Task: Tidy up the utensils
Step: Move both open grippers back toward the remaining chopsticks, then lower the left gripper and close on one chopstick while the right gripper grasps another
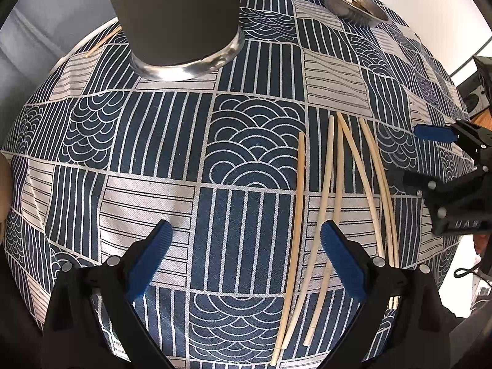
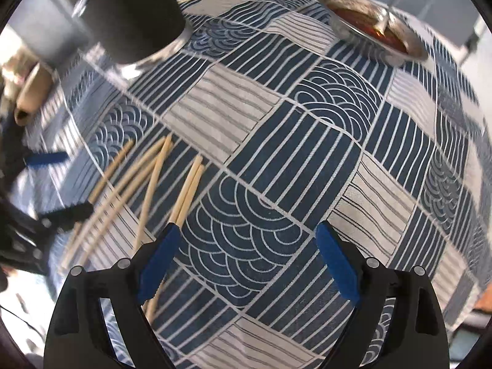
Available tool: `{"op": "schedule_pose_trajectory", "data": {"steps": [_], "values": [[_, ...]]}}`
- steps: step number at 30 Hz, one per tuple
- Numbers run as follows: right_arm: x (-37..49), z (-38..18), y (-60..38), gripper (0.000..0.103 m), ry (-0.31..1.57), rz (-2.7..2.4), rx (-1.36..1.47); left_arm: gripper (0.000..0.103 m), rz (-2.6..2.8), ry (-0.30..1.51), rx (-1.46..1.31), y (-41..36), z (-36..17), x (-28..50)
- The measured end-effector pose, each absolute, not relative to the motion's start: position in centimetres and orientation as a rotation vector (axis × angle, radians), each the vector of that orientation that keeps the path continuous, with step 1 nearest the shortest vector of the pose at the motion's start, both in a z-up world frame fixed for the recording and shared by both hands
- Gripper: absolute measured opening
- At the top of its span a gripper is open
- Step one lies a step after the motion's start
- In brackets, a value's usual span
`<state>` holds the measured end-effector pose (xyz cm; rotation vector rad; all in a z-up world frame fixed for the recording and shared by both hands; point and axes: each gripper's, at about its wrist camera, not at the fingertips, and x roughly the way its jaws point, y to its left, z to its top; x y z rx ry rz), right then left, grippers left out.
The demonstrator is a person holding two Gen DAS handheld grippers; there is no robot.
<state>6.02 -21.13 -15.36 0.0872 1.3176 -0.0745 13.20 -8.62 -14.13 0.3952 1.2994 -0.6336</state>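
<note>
- Hovering over a blue-and-white patterned tablecloth (image 1: pixel 252 160), the left gripper (image 1: pixel 244 261) has its blue-padded jaws spread wide and holds nothing.
- Bamboo chopsticks (image 1: pixel 332 190) lie loose on the cloth in a rough fan, some crossing near their lower ends; the left gripper's right finger sits over that end of the bunch.
- The right gripper (image 2: pixel 249 261) is likewise wide open and empty, the chopsticks (image 2: pixel 153 184) just beside its left finger.
- To do the pickup well, the jaws probably ought to straddle one stick, or a close pair, away from the crossing, then close square across it.
- A tall dark cup with a shiny metal base (image 1: pixel 181 24) stands beyond, the likely holder; its inside is out of view.
- A metal bowl (image 2: pixel 375 30) at the far edge holds something brownish, with a handle standing in it.
- One more stick (image 1: pixel 103 41) lies behind the cup.
</note>
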Motion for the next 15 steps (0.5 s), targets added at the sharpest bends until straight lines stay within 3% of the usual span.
{"op": "schedule_pose_trajectory", "data": {"steps": [8, 15], "values": [[5.6, -15.3, -21.8, 0.087, 1.315, -0.138, 0.191, 0.095, -0.61, 1.292, 0.394, -8.5, -14.3, 13.2], [5.7, -15.7, -20.8, 0.093, 1.333, -0.157, 0.146, 0.097, -0.588, 1.248, 0.455, -10.4, -15.0, 12.4]]}}
